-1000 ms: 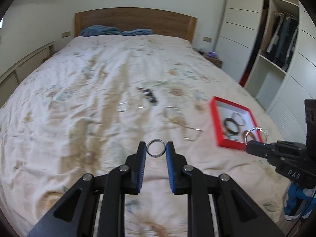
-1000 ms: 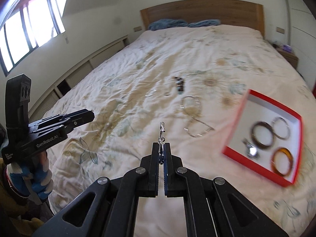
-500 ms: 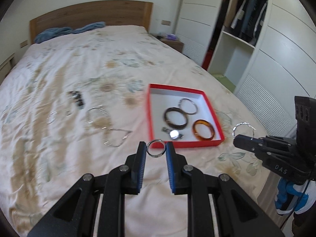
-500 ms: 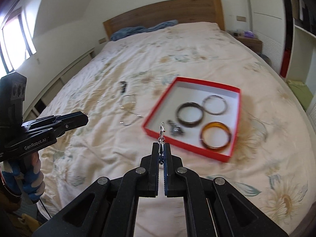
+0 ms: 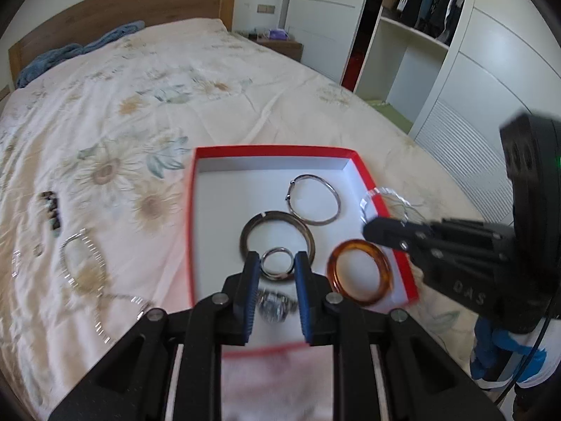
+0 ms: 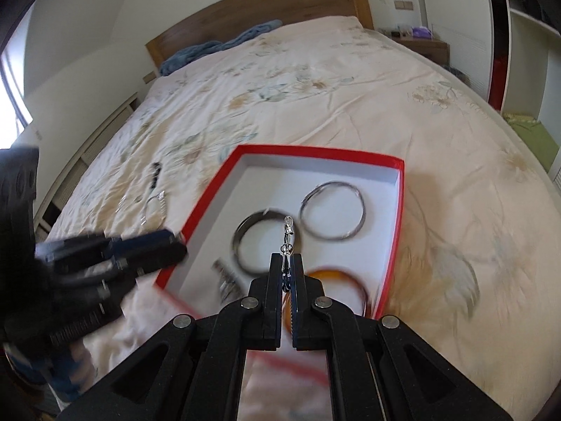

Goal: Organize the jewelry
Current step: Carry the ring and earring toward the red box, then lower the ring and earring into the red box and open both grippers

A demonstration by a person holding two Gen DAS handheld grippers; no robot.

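Red tray [image 5: 193,210] w/ white floor lies on the bed [image 5: 245,80]. Contents: thin silver bangle [image 5: 314,199] at far side; dark bangle [image 5: 277,236] mid-tray; amber bangle [image 5: 359,272] near the R wall; small metallic piece [image 5: 275,303], blurred, type not readable.

Left hand-held gripper [image 5: 278,266]: above the tray, over the dark bangle. Jaws part-closed on a small silver ring [image 5: 277,264], pads touching both sides of it.

Right hand-held gripper [image 6: 287,266]: jaws nearly together, pinching a thin silver chain w/ clasp [image 6: 287,236]. In the left-wrist view a clear twisted bangle [image 5: 385,203] shows at this gripper's tip, over the tray's R rim; exact grip point not clear.

On the bed, L of tray: dark bead piece [image 5: 52,208], silver loop items [image 5: 80,263], partly blurred.

Surface: cream floral bedspread. Room: wood headboard [image 5: 140,3], blue fabric [image 5: 77,52] at the head end, nightstand [image 5: 280,44], white wardrobe [image 5: 420,35] w/ hanging clothes.

Tray's near edge is blurred and partly behind the fingers.
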